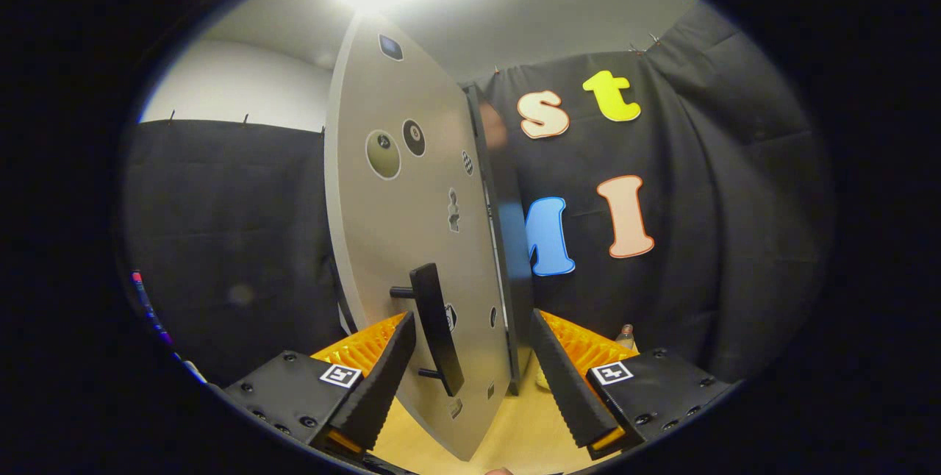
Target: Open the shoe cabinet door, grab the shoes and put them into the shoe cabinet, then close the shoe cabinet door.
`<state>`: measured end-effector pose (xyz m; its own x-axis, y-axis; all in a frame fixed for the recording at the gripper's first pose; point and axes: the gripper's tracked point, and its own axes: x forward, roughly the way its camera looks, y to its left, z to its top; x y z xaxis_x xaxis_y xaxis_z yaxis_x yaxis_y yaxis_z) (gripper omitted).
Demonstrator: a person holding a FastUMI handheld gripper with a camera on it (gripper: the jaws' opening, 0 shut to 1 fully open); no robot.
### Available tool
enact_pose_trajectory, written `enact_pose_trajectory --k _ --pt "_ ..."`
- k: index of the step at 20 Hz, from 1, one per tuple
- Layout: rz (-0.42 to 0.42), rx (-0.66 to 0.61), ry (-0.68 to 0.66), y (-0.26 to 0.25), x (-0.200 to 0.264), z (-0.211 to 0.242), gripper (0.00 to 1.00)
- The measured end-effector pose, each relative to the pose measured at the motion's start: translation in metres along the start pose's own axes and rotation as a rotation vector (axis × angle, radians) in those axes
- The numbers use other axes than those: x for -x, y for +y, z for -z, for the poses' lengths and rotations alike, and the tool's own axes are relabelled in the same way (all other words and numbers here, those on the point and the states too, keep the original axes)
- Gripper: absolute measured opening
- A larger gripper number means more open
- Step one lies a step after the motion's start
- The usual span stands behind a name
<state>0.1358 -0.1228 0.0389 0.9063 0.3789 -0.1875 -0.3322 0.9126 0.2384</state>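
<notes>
Gripper: fingers of the gripper (467,379) stand wide apart, pressing on nothing; door edge and handle sit in the gap between them.
Handle: dark bar handle (436,328) on two short posts, upright on the door face, just inside the left finger, not touching it as far as I can tell.
Door: shoe cabinet door (412,240), pale flat panel with small stickers, seen nearly edge-on and swung out toward the camera; free edge runs between the fingers.
Handling (judged): rigid board on hinges, light to swing; smooth face gives no purchase, so the bar handle is the place to clamp, across its thickness.
Floor: pale wood floor (514,431) below the door.
Bottle: small bottle (625,337) beyond the right finger, near the cloth wall.
Room: open space right of the door edge; the cabinet's inside is hidden behind the panel.
Shoes: cannot place them.
</notes>
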Motion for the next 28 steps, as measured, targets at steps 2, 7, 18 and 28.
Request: enact_pose_trajectory --k 2,7,18,28 --pt "-0.016 0.016 0.024 0.006 -0.006 0.005 0.98" --pt "-0.024 0.054 0.017 0.016 -0.010 0.001 0.97" --pt "-0.147 0.080 0.024 0.080 -0.046 0.006 0.97" --pt "-0.253 0.053 0.035 0.145 -0.106 0.015 0.97"
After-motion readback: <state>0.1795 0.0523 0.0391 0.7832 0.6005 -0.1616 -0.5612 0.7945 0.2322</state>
